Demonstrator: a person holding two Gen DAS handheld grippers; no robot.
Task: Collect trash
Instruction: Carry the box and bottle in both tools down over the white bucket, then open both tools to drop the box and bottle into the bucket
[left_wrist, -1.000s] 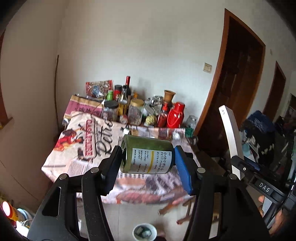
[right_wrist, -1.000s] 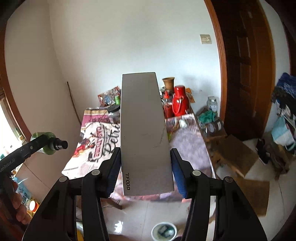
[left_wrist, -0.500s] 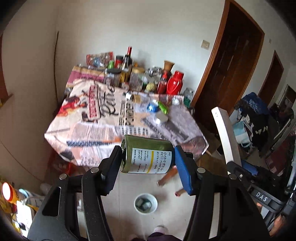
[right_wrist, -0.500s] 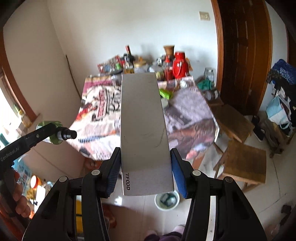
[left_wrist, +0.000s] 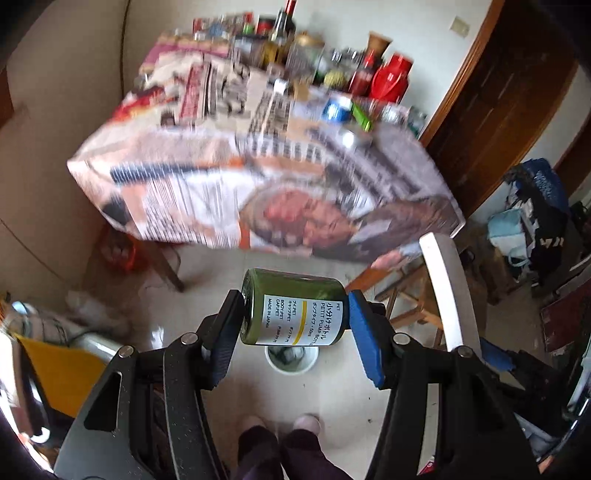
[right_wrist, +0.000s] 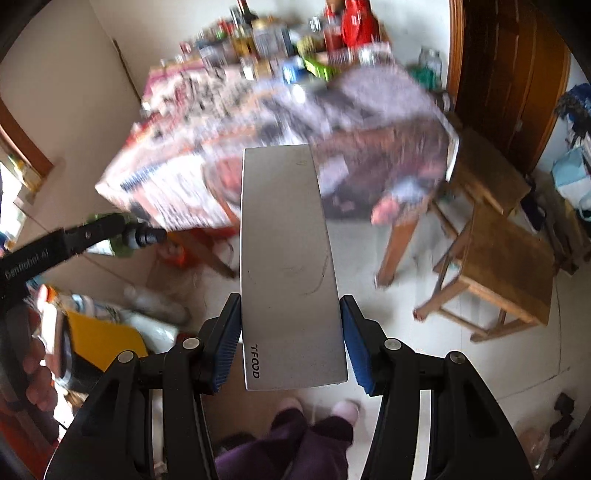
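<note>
My left gripper (left_wrist: 295, 325) is shut on a small dark green pump bottle (left_wrist: 291, 310) with a white label, held sideways between the pads. Straight below it on the pale floor stands a small white bin (left_wrist: 291, 360) with scraps inside, partly hidden by the bottle. My right gripper (right_wrist: 290, 332) is shut on a long flat silver box (right_wrist: 286, 266) marked TFOOD; the same box shows as a white strip (left_wrist: 448, 291) at the right of the left wrist view. The left gripper with its green bottle (right_wrist: 122, 232) appears at the left of the right wrist view.
A table (left_wrist: 258, 177) under a printed cloth fills the upper half, crowded at its back with bottles, jars and a red jug (left_wrist: 391, 77). Two wooden stools (right_wrist: 495, 266) stand to the right. The person's feet (left_wrist: 280, 428) are at the bottom. Bags and clutter line both sides.
Both grippers have dropped and tipped downward with their loads. The table has slid up in both views, and the floor, white bin and the person's feet have come into sight.
</note>
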